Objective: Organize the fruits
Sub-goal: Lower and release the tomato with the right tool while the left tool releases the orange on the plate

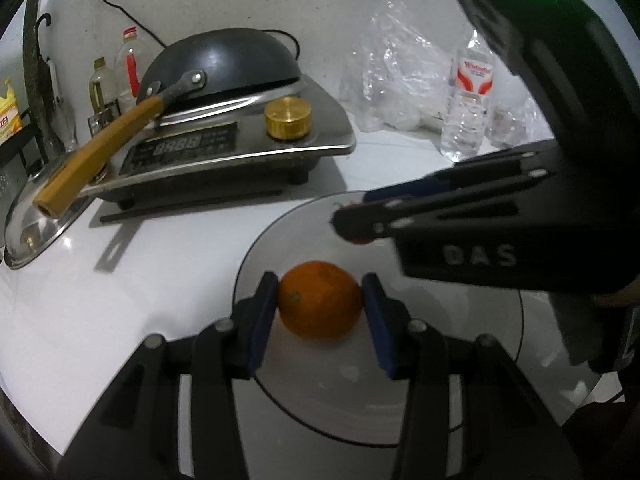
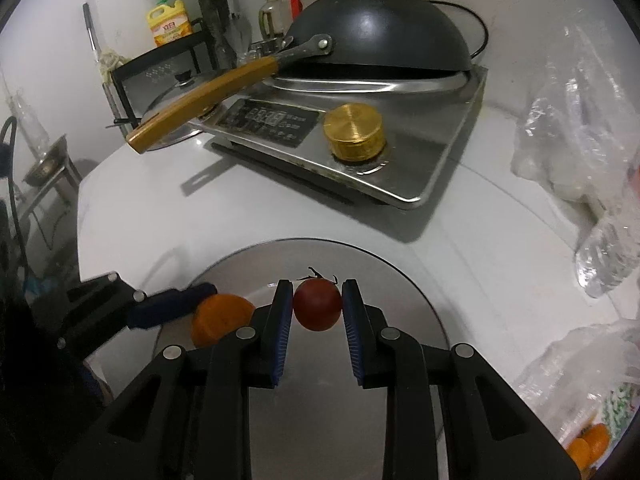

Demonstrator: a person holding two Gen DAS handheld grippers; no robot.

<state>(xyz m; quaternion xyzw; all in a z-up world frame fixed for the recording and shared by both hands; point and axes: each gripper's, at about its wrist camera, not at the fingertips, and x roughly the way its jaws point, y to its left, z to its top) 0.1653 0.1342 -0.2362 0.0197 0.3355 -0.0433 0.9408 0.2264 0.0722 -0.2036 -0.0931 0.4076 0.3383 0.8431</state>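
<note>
An orange (image 1: 320, 304) sits between the blue pads of my left gripper (image 1: 320, 284), which is shut on it low over a round silver plate (image 1: 280, 236). Whether the orange touches the plate I cannot tell. My right gripper (image 2: 317, 292) is shut on a small red tomato (image 2: 318, 308) with a dark stem, above the far half of the same plate (image 2: 400, 284). In the left wrist view the right gripper (image 1: 352, 224) reaches in from the right, beyond the orange. In the right wrist view the orange (image 2: 220, 316) shows at the left beside a left finger (image 2: 172, 306).
An induction cooker (image 2: 400, 168) with a brass knob (image 2: 354, 132) stands behind the plate, bearing an upturned black wok (image 2: 380, 36) whose wooden handle (image 2: 200, 100) juts left. Crumpled plastic bags (image 1: 400, 72) and a water bottle (image 1: 468, 92) lie at the right. A bag with oranges (image 2: 588, 440) lies near right.
</note>
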